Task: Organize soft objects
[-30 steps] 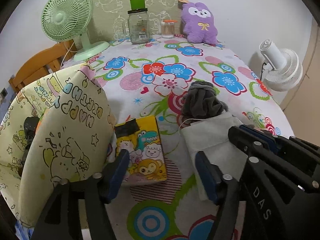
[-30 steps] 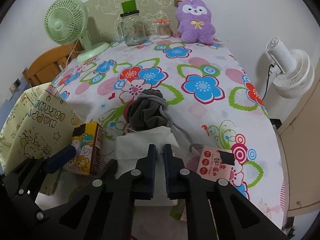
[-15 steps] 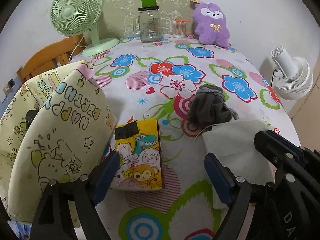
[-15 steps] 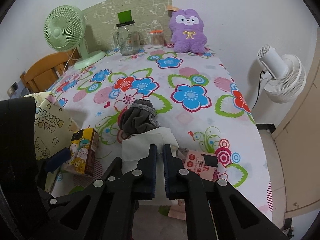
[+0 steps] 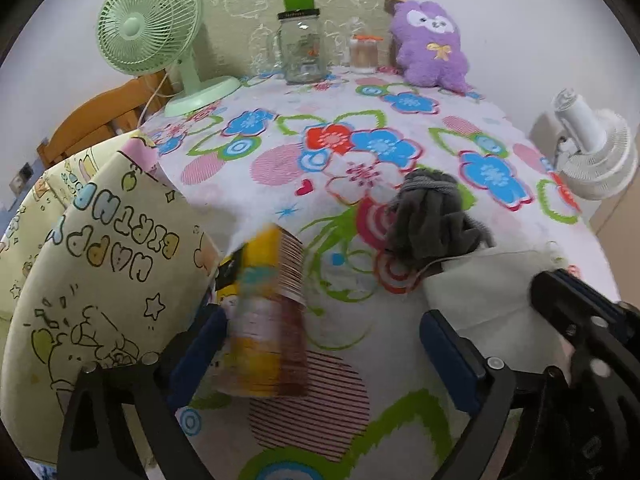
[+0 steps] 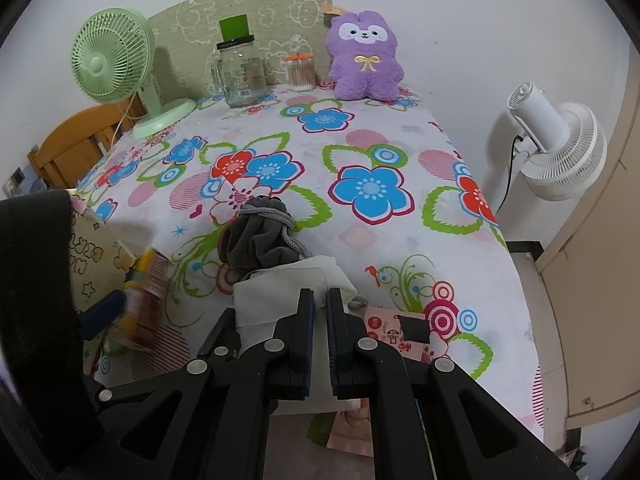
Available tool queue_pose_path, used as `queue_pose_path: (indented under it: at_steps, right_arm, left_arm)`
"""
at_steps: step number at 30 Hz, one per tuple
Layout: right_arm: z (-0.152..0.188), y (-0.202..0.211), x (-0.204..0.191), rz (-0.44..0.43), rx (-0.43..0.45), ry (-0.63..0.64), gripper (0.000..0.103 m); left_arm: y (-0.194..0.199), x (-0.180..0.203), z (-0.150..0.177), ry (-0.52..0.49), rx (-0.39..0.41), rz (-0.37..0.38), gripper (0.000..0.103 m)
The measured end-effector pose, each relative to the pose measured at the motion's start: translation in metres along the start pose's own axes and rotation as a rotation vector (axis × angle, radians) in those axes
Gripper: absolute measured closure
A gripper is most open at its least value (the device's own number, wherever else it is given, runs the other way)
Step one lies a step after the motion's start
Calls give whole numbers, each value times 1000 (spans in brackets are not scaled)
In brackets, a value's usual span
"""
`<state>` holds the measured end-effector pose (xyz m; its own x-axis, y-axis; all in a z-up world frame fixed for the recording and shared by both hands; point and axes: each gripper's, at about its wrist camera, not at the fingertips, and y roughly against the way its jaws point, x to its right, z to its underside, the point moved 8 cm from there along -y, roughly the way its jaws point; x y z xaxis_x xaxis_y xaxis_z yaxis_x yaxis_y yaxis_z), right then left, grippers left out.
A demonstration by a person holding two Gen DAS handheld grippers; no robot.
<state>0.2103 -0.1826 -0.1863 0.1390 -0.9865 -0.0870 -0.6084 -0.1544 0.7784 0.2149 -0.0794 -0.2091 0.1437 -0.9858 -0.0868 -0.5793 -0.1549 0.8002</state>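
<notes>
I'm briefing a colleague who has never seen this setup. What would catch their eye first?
Probably the loud flowered tablecloth covering the whole table, then the purple plush bunny sitting upright at the far edge against the wall, with a green desk fan at the far left corner. Up close, a blurred yellow cartoon packet lies between the opening fingers of the left gripper, beside a grey drawstring pouch.

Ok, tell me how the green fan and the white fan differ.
The green fan stands on the flowered tablecloth at the far left corner; the white fan stands off the table, beside its right edge. The green fan faces the camera, showing its round front grille; the white fan is turned away, showing its motor housing and the back of its grille. The green one rises on a slim stalk from an oval base; the white one's base is hidden. Both are small, caged fans.
</notes>
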Motion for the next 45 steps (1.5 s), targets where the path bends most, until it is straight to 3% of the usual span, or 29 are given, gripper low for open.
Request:
queue_pose_path:
  at_steps: [1, 4, 7, 9, 14, 18, 45]
  right_arm:
    - [0, -1, -1, -3, -2, 0, 94]
    - [-1, -1, -2, -17, 0, -9, 94]
    - [-1, -2, -3, -4, -2, 5, 94]
    - [0, -2, -3, -8, -6, 3, 94]
    - [1, -1, -3, -10, -3, -2, 94]
    - [2, 2, -4, -13, 1, -4, 94]
    - [11, 48, -17, -29, 83, -13, 94]
  left_arm:
    - [-2, -1, 1, 9, -9, 9, 6]
    - [-1, -3, 5, 69, -28, 77, 19]
    - [4, 5, 5, 35, -13, 104, 37]
    - [8, 7, 5, 25, -3, 119, 62]
    - [10, 12, 6, 4, -4, 147, 82]
    - [11, 13, 7, -7, -2, 147, 88]
    - [62, 2, 22, -12, 62, 193, 101]
